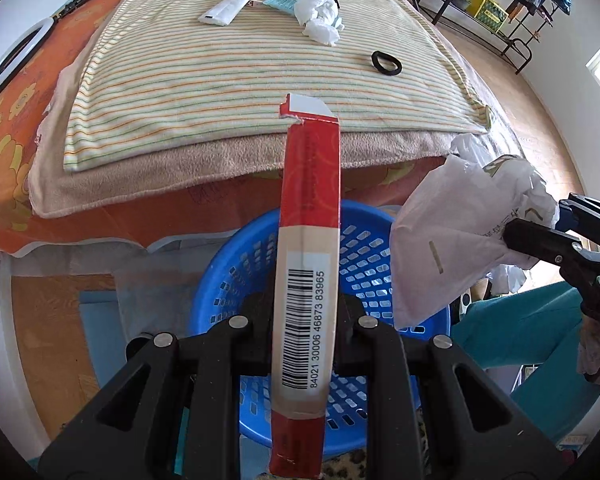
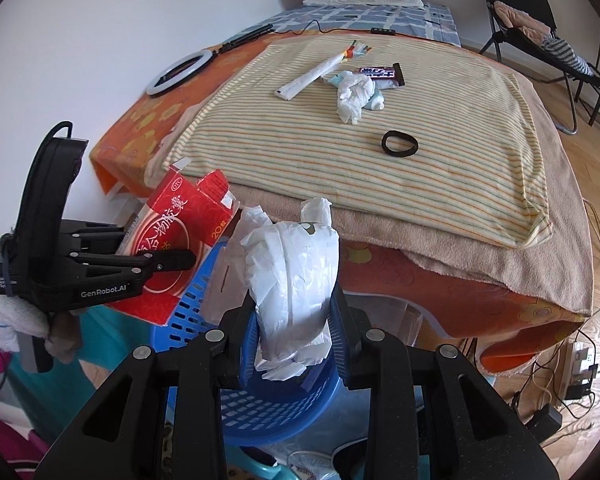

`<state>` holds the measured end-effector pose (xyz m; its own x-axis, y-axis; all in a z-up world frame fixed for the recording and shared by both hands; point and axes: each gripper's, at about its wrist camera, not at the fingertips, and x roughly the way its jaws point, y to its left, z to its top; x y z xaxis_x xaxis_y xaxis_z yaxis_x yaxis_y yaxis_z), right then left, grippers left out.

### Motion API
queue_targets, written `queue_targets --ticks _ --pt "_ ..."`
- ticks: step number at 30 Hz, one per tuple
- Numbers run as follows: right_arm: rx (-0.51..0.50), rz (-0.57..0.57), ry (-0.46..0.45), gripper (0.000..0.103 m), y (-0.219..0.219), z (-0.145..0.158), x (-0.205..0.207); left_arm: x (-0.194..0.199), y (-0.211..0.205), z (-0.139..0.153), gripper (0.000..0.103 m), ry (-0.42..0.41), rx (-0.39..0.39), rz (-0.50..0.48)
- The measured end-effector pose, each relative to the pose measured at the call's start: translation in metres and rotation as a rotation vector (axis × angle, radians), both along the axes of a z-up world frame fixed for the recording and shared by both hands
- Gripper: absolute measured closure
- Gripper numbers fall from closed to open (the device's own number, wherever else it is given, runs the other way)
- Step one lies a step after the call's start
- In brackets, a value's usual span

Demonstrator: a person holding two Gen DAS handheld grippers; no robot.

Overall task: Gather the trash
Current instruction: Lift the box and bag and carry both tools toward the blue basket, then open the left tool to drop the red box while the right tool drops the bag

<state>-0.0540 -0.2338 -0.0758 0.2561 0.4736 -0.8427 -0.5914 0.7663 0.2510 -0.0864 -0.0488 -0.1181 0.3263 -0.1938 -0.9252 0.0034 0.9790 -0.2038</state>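
My left gripper (image 1: 304,312) is shut on a flattened red carton (image 1: 310,208) with a barcode, holding it edge-on above a blue perforated basket (image 1: 364,248). To its right, my right gripper (image 1: 540,220) is shut on a crumpled white plastic bag (image 1: 452,248). In the right wrist view the bag (image 2: 296,272) is squeezed between the right gripper (image 2: 292,312) jaws over the basket (image 2: 276,404), with the left gripper (image 2: 176,254) and carton (image 2: 180,216) at the left. On the bed's striped cloth (image 2: 440,184) lie a crumpled tissue (image 2: 354,96), a long white box (image 2: 308,76) and a chocolate wrapper (image 2: 380,74).
A black hair band (image 2: 399,143) lies on the striped cloth. A ring light (image 2: 179,72) rests on the orange sheet by the wall. A folding chair (image 2: 540,32) stands beyond the bed. A power strip (image 2: 578,364) and cables lie on the wooden floor at the right.
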Motion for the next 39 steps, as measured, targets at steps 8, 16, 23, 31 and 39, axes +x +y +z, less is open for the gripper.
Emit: queue_targets --ticks 8,16,23,31,39 --pt "-0.036 0.038 0.047 0.073 0.006 -0.020 -0.013 -0.011 -0.013 -0.023 0.085 0.059 0.030 -0.057" --pt "-0.072 0.070 0.082 0.073 0.013 -0.037 -0.022 -0.018 -0.012 -0.043 0.085 0.116 0.041 -0.065" --pt "-0.099 0.093 0.108 0.073 0.017 -0.048 -0.028 -0.021 -0.012 -0.054 0.085 0.150 0.047 -0.068" --pt "-0.121 0.108 0.132 0.073 0.021 -0.058 -0.032 -0.024 -0.014 -0.063 0.085 0.180 0.049 -0.074" --pt "-0.120 0.096 0.163 0.069 0.020 -0.063 -0.029 -0.021 -0.017 -0.066 0.084 0.201 0.044 -0.084"
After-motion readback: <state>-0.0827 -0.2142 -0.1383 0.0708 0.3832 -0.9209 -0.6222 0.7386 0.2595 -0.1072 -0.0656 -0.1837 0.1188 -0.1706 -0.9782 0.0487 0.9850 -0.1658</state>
